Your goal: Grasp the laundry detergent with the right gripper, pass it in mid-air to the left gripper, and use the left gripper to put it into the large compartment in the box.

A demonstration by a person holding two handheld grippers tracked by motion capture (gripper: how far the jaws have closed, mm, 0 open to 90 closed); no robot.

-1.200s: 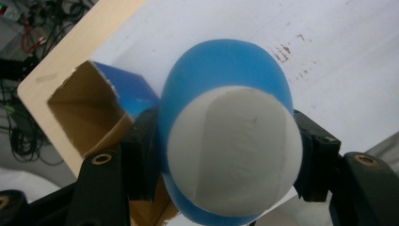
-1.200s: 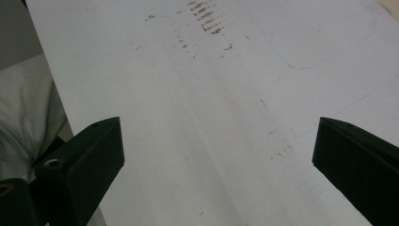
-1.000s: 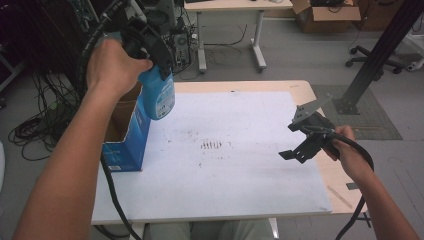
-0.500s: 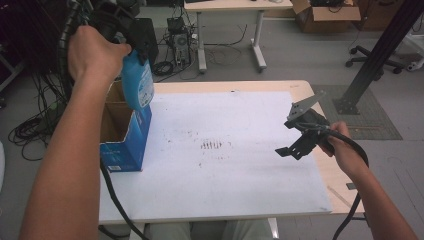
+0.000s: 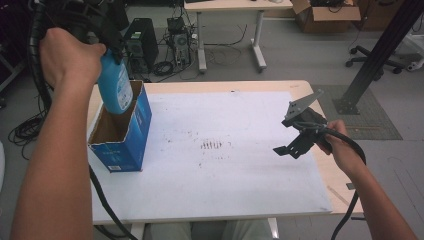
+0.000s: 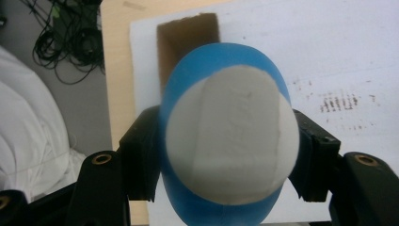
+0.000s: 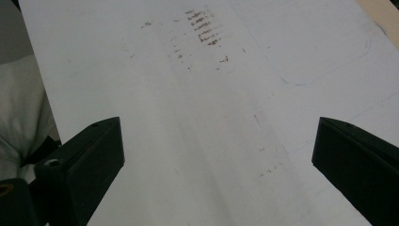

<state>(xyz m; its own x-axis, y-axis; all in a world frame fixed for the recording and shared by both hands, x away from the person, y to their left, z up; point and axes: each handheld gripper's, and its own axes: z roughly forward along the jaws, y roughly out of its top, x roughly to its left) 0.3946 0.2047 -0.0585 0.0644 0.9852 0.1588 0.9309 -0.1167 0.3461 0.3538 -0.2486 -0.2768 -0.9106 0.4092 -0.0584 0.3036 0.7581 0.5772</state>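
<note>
On the big white-topped bench (image 5: 240, 190) stands my open blue cardboard box (image 5: 125, 135). My left gripper (image 6: 230, 155) has its jaws tight on the blue plastic bottle (image 5: 114, 87), upright right above the box hole. My right gripper (image 5: 300, 142) has wide, empty jaws, far off.

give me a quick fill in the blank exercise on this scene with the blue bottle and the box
1. The left gripper is shut on a ____ bottle.
2. The bottle hangs over the open ____ box.
3. The right gripper has its jaws ____ and nothing between them.
4. The box stands on the ____ sheet that covers the table.

Missing words: blue; cardboard; open; white
</note>
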